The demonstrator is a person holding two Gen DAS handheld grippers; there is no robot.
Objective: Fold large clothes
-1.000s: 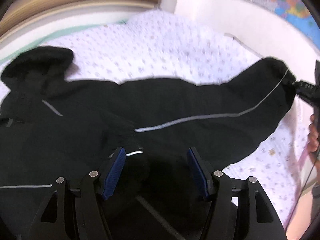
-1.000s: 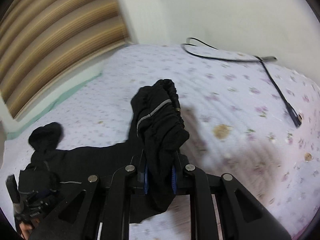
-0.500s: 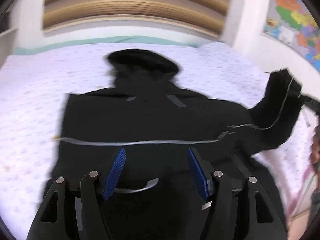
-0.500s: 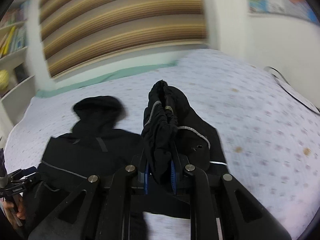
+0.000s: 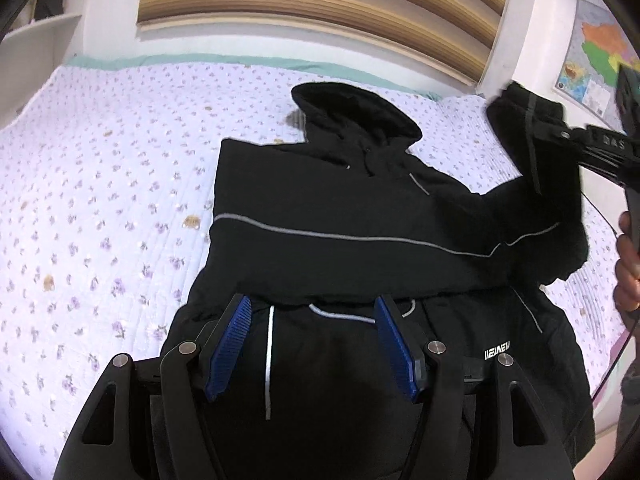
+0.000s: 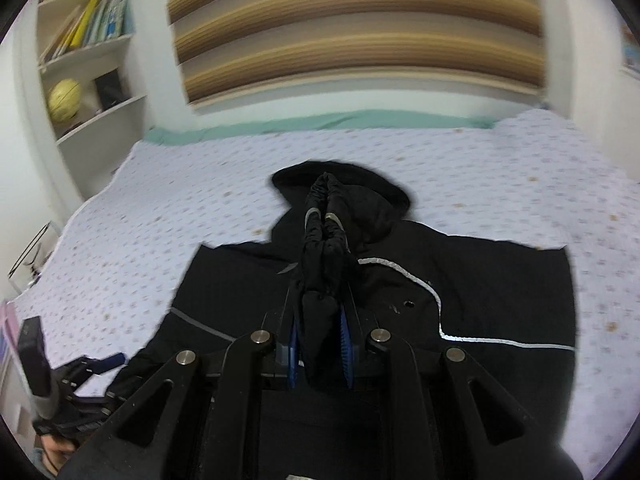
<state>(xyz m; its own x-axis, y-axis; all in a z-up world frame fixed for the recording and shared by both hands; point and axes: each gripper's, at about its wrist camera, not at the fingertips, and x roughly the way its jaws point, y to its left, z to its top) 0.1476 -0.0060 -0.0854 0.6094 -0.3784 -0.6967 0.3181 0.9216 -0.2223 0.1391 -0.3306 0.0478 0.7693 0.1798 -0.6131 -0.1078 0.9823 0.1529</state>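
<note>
A black hooded jacket point(image 5: 344, 216) with thin grey piping lies on the bed, hood toward the headboard; it also shows in the right wrist view point(image 6: 480, 292). Its left sleeve lies folded across the chest. My left gripper point(image 5: 312, 344) is open and empty, its blue pads point(image 5: 230, 340) above the jacket's lower front. My right gripper point(image 6: 320, 344) is shut on the bunched cuff of the right sleeve point(image 6: 325, 232) and holds it raised over the jacket. In the left wrist view the right gripper point(image 5: 560, 136) holds that sleeve point(image 5: 532, 184) up at the right.
The bed has a white quilt with small purple flowers point(image 5: 100, 208) and a green sheet edge point(image 6: 340, 120) by the striped headboard point(image 6: 352, 36). A bookshelf point(image 6: 88, 60) stands at the left. A map point(image 5: 592, 64) hangs on the right wall.
My right gripper has carried the sleeve cuff from the far right in over the jacket's middle. My left gripper has swung to face the hood and stays open.
</note>
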